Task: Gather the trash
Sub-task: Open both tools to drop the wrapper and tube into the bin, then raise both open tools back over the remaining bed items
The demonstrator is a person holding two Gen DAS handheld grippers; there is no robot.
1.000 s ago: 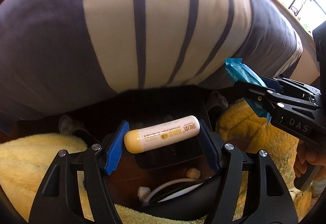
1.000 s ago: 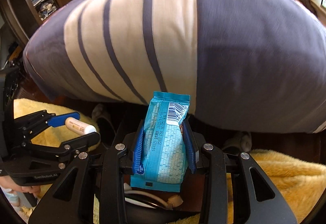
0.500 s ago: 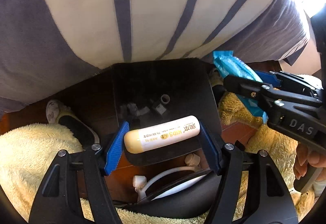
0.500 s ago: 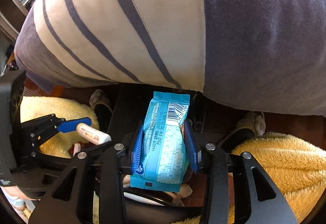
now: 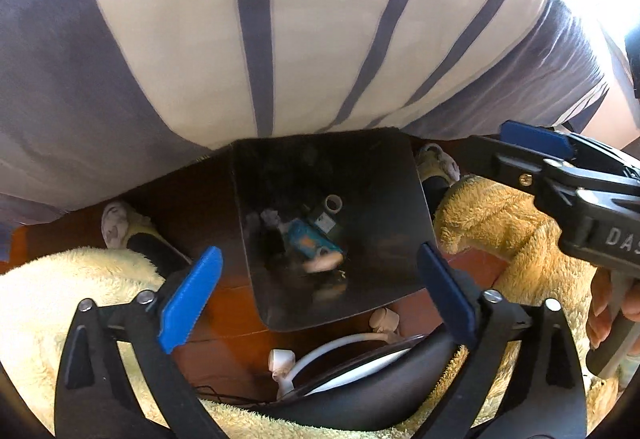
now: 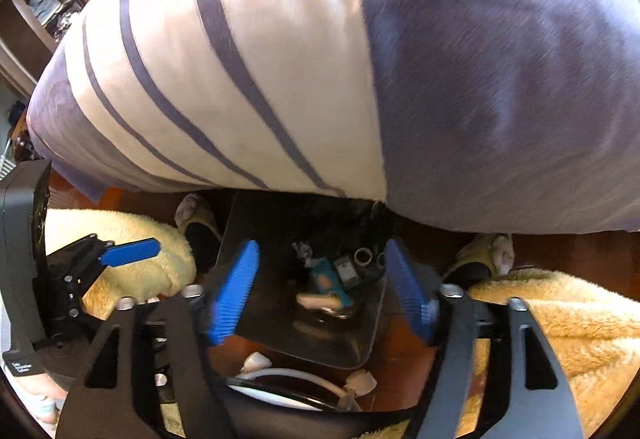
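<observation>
Hanging over one dark bin (image 5: 400, 179), two grippers stand side by side: the left gripper (image 5: 320, 295) and the right gripper (image 6: 324, 287), both with jaws opening and nothing between them. One cream tube (image 5: 322, 262) and one blue wrapper (image 5: 308, 241) lie inside the bin among other scraps.

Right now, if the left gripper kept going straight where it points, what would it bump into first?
Probably nothing until inside the black square trash bin: the left gripper, jaws opening and empty, aims into its mouth, toward the cream tube and blue wrapper.
</observation>
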